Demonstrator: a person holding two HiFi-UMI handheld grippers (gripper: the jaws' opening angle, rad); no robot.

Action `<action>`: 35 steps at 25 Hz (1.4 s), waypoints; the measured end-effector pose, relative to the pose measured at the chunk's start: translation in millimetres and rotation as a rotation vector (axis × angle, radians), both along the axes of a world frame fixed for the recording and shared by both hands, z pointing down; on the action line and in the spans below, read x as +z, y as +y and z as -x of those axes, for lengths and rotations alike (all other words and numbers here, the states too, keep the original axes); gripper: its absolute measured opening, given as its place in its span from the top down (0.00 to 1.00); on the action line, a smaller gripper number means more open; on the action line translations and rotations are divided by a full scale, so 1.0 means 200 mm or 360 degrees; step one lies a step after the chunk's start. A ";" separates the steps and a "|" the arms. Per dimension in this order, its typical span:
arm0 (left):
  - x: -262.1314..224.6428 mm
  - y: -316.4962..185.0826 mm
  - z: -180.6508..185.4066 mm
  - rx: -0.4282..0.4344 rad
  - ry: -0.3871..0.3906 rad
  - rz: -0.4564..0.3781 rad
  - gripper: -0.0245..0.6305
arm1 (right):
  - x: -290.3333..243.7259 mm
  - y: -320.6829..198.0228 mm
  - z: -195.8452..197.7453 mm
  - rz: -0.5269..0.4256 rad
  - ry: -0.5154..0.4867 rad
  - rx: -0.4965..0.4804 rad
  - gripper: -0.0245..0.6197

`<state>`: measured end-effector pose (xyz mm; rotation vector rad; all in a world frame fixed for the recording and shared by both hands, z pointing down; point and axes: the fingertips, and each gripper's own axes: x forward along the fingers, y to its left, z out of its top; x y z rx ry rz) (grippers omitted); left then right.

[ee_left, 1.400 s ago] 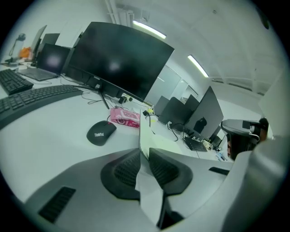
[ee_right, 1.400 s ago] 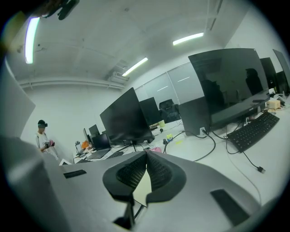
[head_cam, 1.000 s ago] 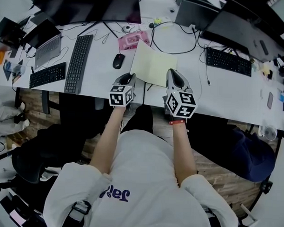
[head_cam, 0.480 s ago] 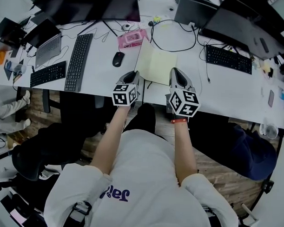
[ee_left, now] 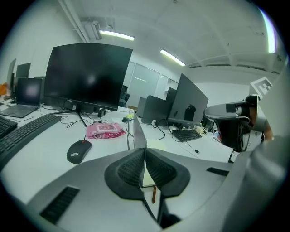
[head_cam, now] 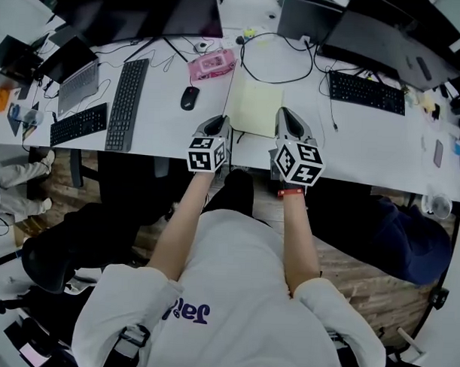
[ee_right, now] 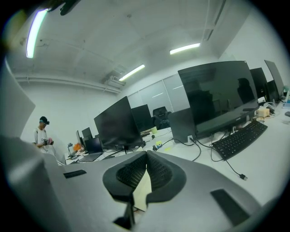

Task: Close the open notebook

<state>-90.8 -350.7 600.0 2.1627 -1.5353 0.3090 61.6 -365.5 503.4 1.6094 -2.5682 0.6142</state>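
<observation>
Head view shows the notebook [head_cam: 257,106] on the surface [head_cam: 153,131] just right of the mouse [head_cam: 189,98], with its cream page [head_cam: 259,112] facing up; it is not yet closed; the left tool [head_cam: 218,123] sits right of the mouse and nearer the person, at the notebook's left edge; the right tool [head_cam: 286,115] is further right of the mouse, at the notebook's right edge. In the left gripper view the jaws have just been closing; they now pinch the near edge of the grey cover [ee_left: 137,131], which stands about upright and edge-on between them; the page lies flat to its right. In the right gripper view the jaws meet at the tips; cream paper shows in the gap below them, but I cannot tell whether a sheet is caught there. As I judge it, the task is roughly half done; the cover is gripped and raised off the surface; what is left is to swing it on over, away from the mouse, down onto the page, then let go; the right tool looks placed to steady the other edge meanwhile.
</observation>
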 end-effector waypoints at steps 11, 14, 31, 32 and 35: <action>-0.02 0.01 -0.12 0.0120 -0.0101 -0.0040 0.91 | -0.03 0.01 -0.11 -0.0025 -0.0004 0.0097 0.94; -0.02 0.01 -0.16 0.0171 -0.0111 -0.0039 0.91 | -0.05 0.02 -0.14 -0.0030 -0.0008 0.0130 0.94; 0.04 0.04 -0.39 0.0358 -0.0155 -0.0051 0.87 | 0.00 0.08 -0.25 0.0005 0.0013 0.0200 0.94; 0.04 0.04 -0.40 0.0365 -0.0160 -0.0049 0.87 | 0.00 0.08 -0.25 0.0007 0.0015 0.0200 0.94; 0.06 0.03 -0.44 0.0387 -0.0177 -0.0043 0.86 | 0.01 0.09 -0.26 0.0015 0.0018 0.0205 0.94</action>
